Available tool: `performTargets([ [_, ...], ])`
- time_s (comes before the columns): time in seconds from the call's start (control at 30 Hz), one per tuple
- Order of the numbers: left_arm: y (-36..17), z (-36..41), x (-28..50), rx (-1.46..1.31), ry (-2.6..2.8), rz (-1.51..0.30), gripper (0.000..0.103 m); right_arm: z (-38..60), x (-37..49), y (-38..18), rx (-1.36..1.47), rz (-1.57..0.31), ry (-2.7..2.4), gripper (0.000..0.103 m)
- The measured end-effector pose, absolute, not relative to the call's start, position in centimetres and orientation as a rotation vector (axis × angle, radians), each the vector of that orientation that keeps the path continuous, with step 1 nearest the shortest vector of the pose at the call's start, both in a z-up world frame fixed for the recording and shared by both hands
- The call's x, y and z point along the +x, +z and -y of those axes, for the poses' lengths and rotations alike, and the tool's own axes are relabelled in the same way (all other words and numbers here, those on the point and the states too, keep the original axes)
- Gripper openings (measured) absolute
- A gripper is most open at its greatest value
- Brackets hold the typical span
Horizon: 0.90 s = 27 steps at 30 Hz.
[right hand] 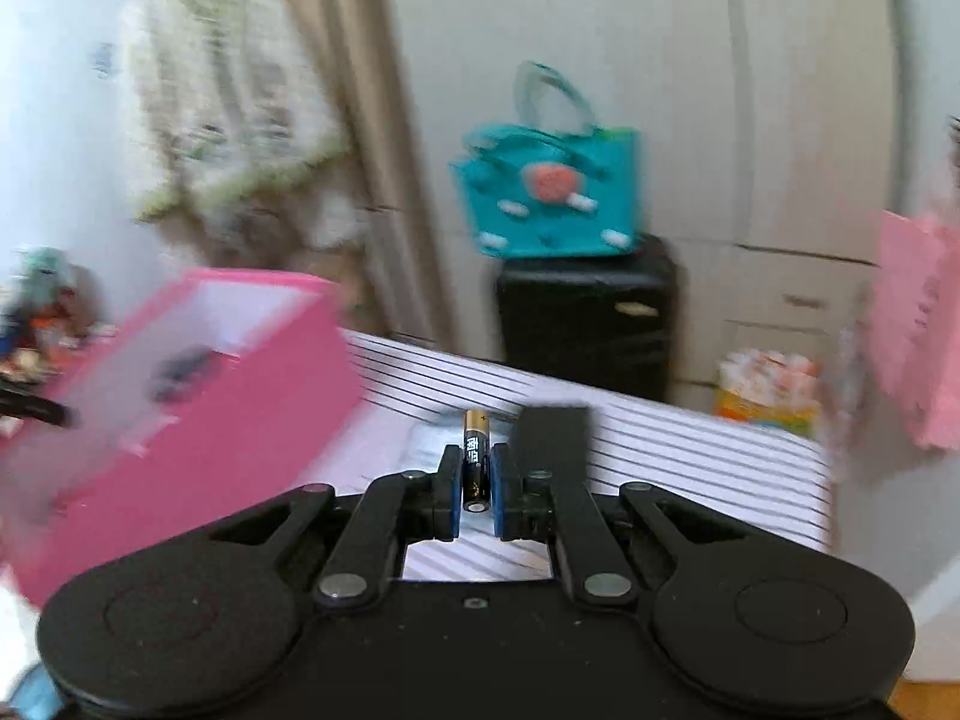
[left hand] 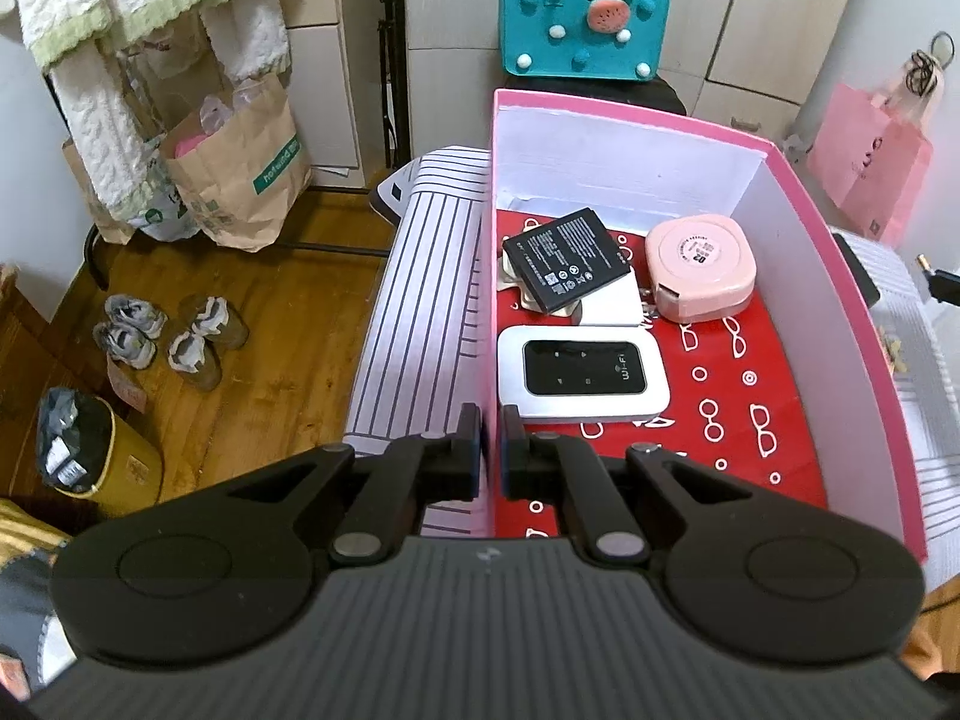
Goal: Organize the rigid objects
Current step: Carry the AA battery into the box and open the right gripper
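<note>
A pink box (left hand: 840,324) with a red patterned floor stands on a striped cloth. Inside lie a black flat battery (left hand: 567,267), a white charger block (left hand: 612,306), a pink round-cornered tape case (left hand: 702,270) and a white WiFi router (left hand: 582,375). My left gripper (left hand: 492,420) is shut on the box's near left wall (left hand: 487,300). My right gripper (right hand: 477,462) is shut on a black and gold AA battery (right hand: 475,456), held above the striped cloth to the right of the pink box (right hand: 192,384). The right wrist view is blurred by motion.
A teal felt bag (left hand: 582,18) sits on a black case (right hand: 588,318) behind the box. Paper bags (left hand: 240,174), shoes (left hand: 168,330) and a yellow bin (left hand: 102,450) are on the wooden floor at left. A pink bag (left hand: 870,162) hangs at right. A black flat object (right hand: 555,432) lies on the cloth.
</note>
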<state>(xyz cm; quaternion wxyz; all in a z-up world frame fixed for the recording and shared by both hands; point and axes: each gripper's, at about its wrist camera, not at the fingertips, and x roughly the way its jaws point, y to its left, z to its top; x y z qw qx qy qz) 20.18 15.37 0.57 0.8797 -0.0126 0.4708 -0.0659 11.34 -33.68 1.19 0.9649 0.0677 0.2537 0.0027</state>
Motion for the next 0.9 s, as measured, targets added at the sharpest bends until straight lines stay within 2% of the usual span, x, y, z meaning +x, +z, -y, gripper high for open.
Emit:
performTargets([
  [0.13, 0.4, -15.7, 20.0, -0.044, -0.144, -0.974, 0.005, 28.2, 11.8, 4.4, 0.109, -0.460, 0.198, 0.012],
  [0.27, 0.3, -15.6, 19.7, -0.014, -0.164, -0.964, 0.005, 22.5, 14.1, 5.7, 0.060, -0.537, 0.344, 0.012],
  [0.43, 0.3, -15.4, 19.7, 0.040, -0.206, -0.958, 0.006, 17.0, 18.4, 4.2, -0.057, -0.680, 0.357, 0.012],
  [0.63, 0.3, -15.4, 19.6, 0.090, -0.255, -0.951, 0.007, 13.3, 21.7, 1.6, -0.278, -0.744, 0.255, 0.012],
  [0.9, 0.2, -15.7, 19.6, 0.081, -0.274, -0.939, 0.007, 11.9, 23.6, -0.1, -0.330, -0.829, 0.231, 0.012],
])
